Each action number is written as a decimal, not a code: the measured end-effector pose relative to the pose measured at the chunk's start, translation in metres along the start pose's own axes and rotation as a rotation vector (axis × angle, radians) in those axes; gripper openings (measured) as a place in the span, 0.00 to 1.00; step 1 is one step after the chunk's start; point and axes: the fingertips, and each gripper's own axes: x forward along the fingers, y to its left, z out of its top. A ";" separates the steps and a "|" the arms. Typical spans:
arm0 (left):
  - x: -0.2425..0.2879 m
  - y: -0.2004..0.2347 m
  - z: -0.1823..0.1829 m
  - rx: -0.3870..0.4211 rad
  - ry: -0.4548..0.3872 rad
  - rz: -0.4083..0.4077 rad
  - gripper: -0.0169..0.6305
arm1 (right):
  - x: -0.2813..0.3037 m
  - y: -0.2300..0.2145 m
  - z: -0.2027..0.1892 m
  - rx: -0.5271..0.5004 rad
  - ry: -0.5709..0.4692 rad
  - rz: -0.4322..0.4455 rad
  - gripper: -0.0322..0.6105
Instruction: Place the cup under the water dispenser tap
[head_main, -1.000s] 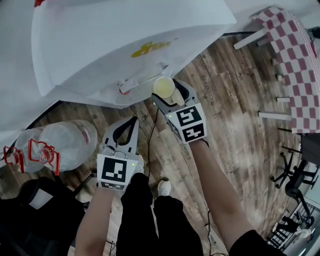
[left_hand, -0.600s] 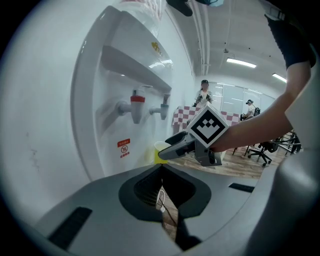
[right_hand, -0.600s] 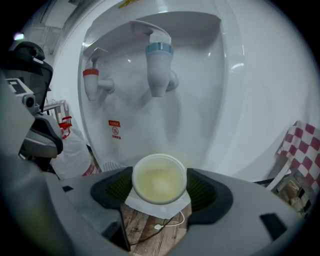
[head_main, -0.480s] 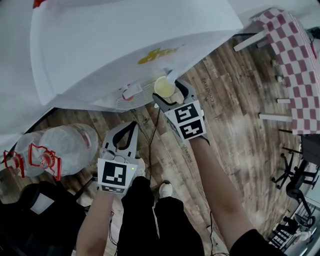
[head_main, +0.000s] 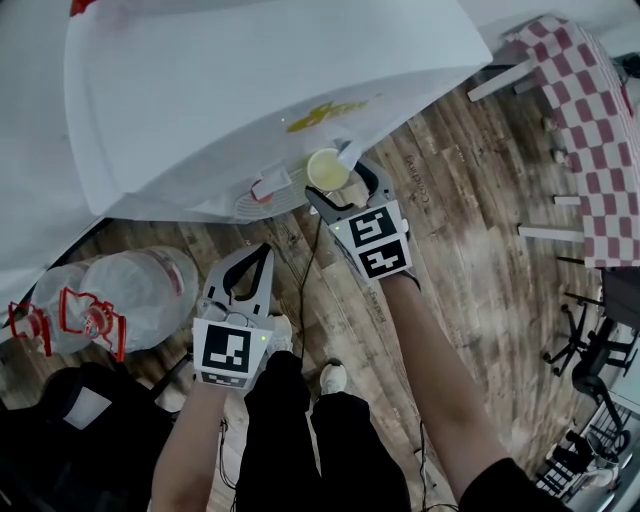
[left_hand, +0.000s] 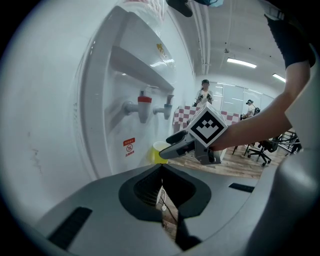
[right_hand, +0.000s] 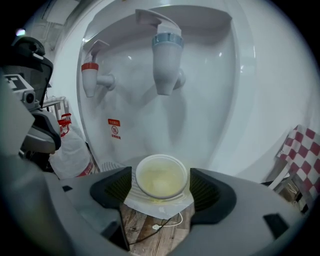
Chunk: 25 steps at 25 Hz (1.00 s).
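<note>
A pale yellow cup (head_main: 327, 168) (right_hand: 161, 176) is gripped by its sides in my right gripper (head_main: 338, 183) (right_hand: 161, 187), which is shut on it. The cup hangs upright and empty at the front of the white water dispenser (head_main: 250, 80), below and slightly in front of the blue tap (right_hand: 166, 55). The red tap (right_hand: 90, 75) (head_main: 270, 186) sits further left. The left gripper view shows the cup (left_hand: 159, 151) and my right gripper (left_hand: 182, 145) beneath both taps. My left gripper (head_main: 266, 244) (left_hand: 161, 169) is shut on nothing, held back over the floor.
A large clear water bottle (head_main: 130, 290) lies on the wooden floor to the left. A round drip tray (head_main: 262, 203) sits under the taps. A table with a red checked cloth (head_main: 585, 120) stands at the right, office chairs (head_main: 590, 365) beyond. A cable runs along the floor.
My right gripper has carried the cup a little further in toward the dispenser's taps. The left gripper has drifted slightly back and stays shut.
</note>
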 end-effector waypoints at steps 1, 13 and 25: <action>-0.001 -0.001 0.001 0.001 0.001 0.000 0.05 | -0.002 -0.001 0.000 0.001 0.000 -0.003 0.60; -0.030 -0.026 0.032 0.013 0.020 0.014 0.05 | -0.072 -0.002 0.004 0.090 -0.028 -0.041 0.59; -0.104 -0.094 0.101 -0.024 0.002 0.064 0.05 | -0.198 0.034 0.036 0.164 -0.113 0.038 0.28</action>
